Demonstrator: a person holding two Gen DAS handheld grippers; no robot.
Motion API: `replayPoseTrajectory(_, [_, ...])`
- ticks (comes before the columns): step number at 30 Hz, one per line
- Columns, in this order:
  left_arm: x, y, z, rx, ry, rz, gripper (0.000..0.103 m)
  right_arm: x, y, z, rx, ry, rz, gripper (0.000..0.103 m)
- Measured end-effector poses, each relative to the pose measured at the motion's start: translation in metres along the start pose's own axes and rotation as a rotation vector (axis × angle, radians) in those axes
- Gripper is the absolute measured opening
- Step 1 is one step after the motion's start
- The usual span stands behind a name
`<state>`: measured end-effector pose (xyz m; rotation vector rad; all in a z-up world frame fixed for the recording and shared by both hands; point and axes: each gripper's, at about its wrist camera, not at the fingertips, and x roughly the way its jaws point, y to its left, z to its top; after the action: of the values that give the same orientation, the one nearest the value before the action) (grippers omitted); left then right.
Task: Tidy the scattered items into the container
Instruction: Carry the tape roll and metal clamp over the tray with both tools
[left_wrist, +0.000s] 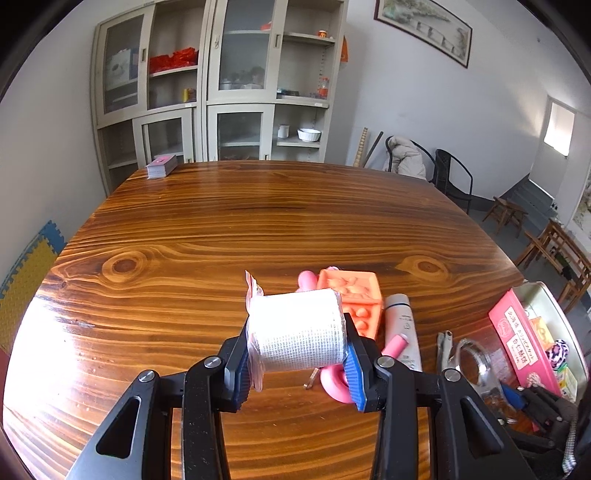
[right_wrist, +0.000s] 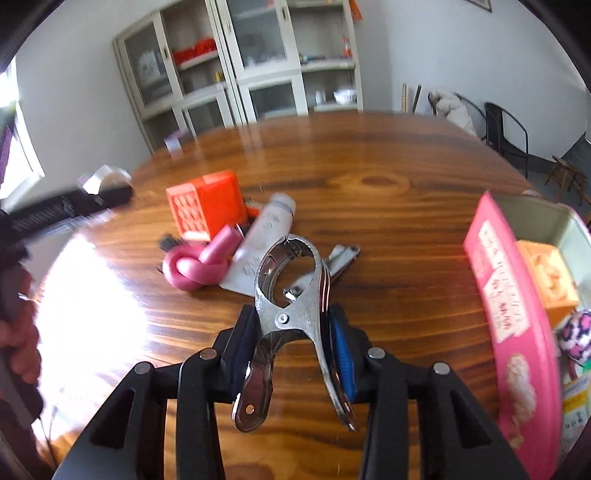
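My left gripper (left_wrist: 297, 354) is shut on a white gauze roll (left_wrist: 299, 328) in clear wrap, held above the wooden table (left_wrist: 221, 229). My right gripper (right_wrist: 291, 343) is shut on a metal spring clamp (right_wrist: 291, 306), lifted over the table. Behind them lie an orange cube (right_wrist: 207, 203), a knotted pink foam tube (right_wrist: 199, 266), a grey tube (right_wrist: 262, 243) and a small metal clip (right_wrist: 343, 258). The container, a pale tin (right_wrist: 546, 218), sits at the right edge and holds a pink box (right_wrist: 513, 317) and other small items.
A deck of cards (left_wrist: 161, 165) lies at the table's far left corner. Cabinets (left_wrist: 221, 85) stand behind the table. Chairs (left_wrist: 450, 177) and wooden stools (left_wrist: 506, 214) stand to the right. The left gripper and hand show at the left edge of the right wrist view (right_wrist: 66, 206).
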<state>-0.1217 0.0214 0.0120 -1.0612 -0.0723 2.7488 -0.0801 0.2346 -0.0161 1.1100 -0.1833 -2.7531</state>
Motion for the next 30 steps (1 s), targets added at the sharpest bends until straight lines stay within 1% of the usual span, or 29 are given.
replayPoseTrajectory(3, [-0.003, -0.012, -0.006, 0.002, 0.009, -0.023, 0.043, -0.03, -0.011, -0.005, 0.047, -0.066, 0.028, 0.043])
replayPoseTrajectory(5, [-0.004, -0.023, -0.009, 0.01, 0.017, -0.041, 0.043, -0.047, -0.021, -0.009, 0.076, -0.101, 0.023, 0.043])
replayPoseTrajectory(10, [-0.012, -0.062, -0.012, 0.06, 0.009, -0.098, 0.043, -0.099, -0.067, -0.012, 0.161, -0.2, -0.051, 0.043])
replayPoseTrajectory(14, [-0.021, -0.095, -0.012, 0.106, -0.009, -0.143, 0.043, -0.131, -0.112, -0.013, 0.234, -0.253, -0.136, 0.043])
replayPoseTrajectory(17, [-0.027, -0.117, -0.013, 0.134, -0.015, -0.177, 0.043, -0.141, -0.145, -0.013, 0.28, -0.249, -0.2, 0.043])
replayPoseTrajectory(21, [-0.03, -0.147, -0.014, 0.168, -0.014, -0.215, 0.043, -0.138, -0.176, -0.009, 0.304, -0.213, -0.221, 0.043])
replayPoseTrajectory(25, [-0.029, -0.17, -0.012, 0.184, -0.01, -0.238, 0.043, -0.126, -0.191, -0.003, 0.302, -0.171, -0.201, 0.043])
replayPoseTrajectory(30, [-0.024, -0.197, -0.01, 0.208, -0.002, -0.258, 0.043, -0.119, -0.205, -0.008, 0.291, -0.139, -0.177, 0.044])
